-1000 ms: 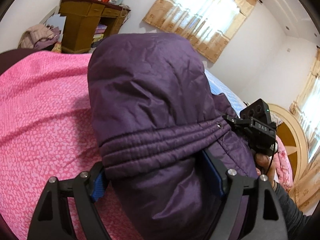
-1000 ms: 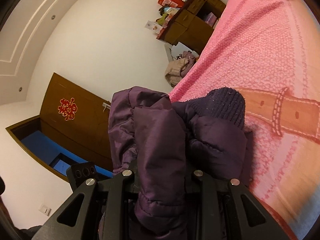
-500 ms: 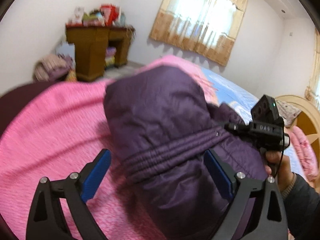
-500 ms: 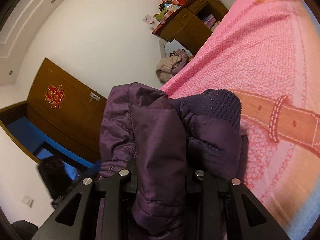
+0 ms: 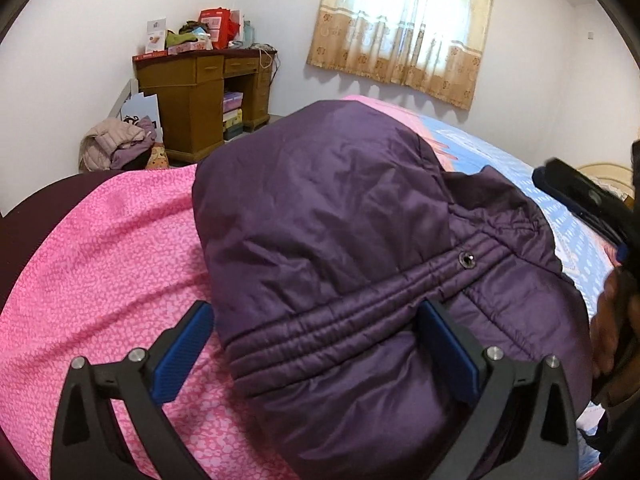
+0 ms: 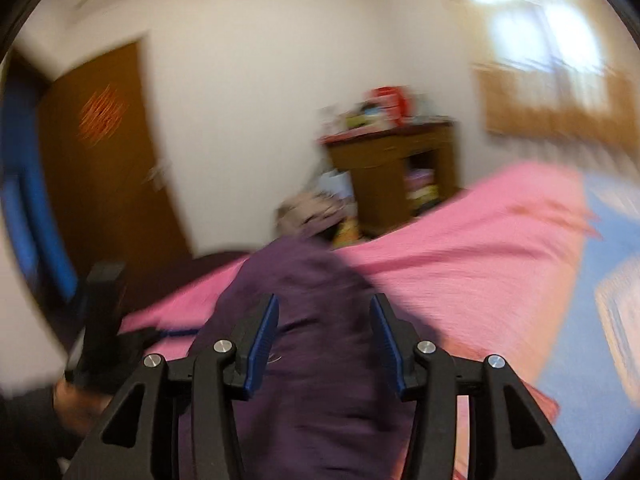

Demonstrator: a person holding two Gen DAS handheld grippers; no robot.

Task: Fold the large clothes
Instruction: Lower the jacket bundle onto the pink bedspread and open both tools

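A purple padded jacket (image 5: 340, 240) lies in a folded bundle on the pink bedspread (image 5: 100, 272). My left gripper (image 5: 316, 344) is open, its blue-padded fingers (image 5: 182, 350) wide apart on either side of the bundle's stitched band. My right gripper (image 6: 324, 332) is open above the same jacket (image 6: 312, 360) in a blurred right wrist view, with nothing between its pads. The right gripper's body shows at the right edge of the left wrist view (image 5: 580, 200).
A wooden desk (image 5: 200, 92) piled with boxes stands by the far wall, with a heap of clothes (image 5: 116, 148) on the floor beside it. A curtained window (image 5: 404, 28) is behind the bed. A brown door (image 6: 100, 160) is on the left.
Both grippers have let go of the jacket. The left opened first and drew back; the right opened, swung level and moved fast, so its view is blurred. The jacket now rests on the bed.
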